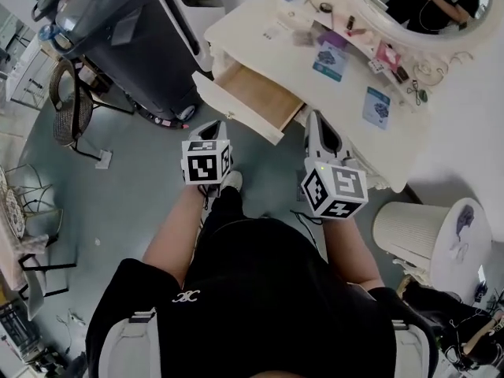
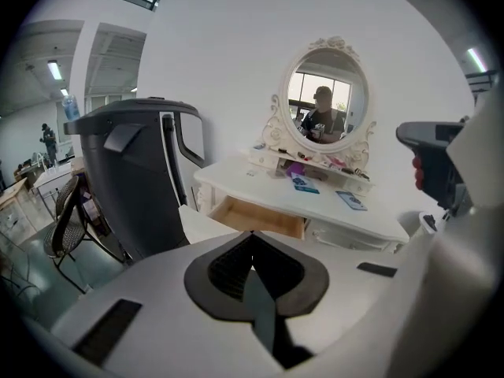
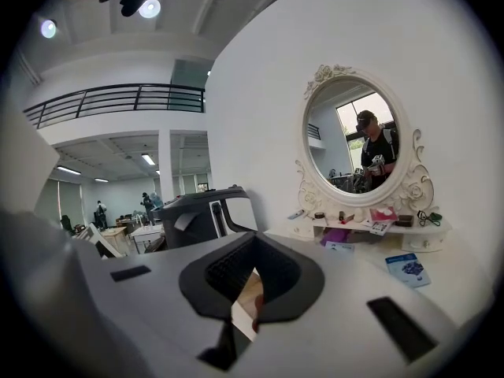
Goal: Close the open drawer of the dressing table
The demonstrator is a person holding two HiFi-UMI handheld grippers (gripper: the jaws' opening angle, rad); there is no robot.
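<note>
The cream dressing table (image 1: 299,69) stands ahead with its wooden drawer (image 1: 256,97) pulled out toward me. In the left gripper view the drawer (image 2: 256,216) shows open under the tabletop (image 2: 331,207). My left gripper (image 1: 214,128) is shut with nothing in it and sits just short of the drawer's white front panel. My right gripper (image 1: 320,120) is also shut and empty, close to the table's front edge to the right of the drawer. In their own views, the left gripper (image 2: 252,239) and the right gripper (image 3: 253,246) both have their pads together.
A big dark grey machine (image 1: 126,30) stands left of the table, with a wicker chair (image 1: 71,105) beyond it. A white ribbed bin (image 1: 409,231) is on the right. An oval mirror (image 2: 327,105), blue cards (image 1: 331,61) and small items sit on the tabletop.
</note>
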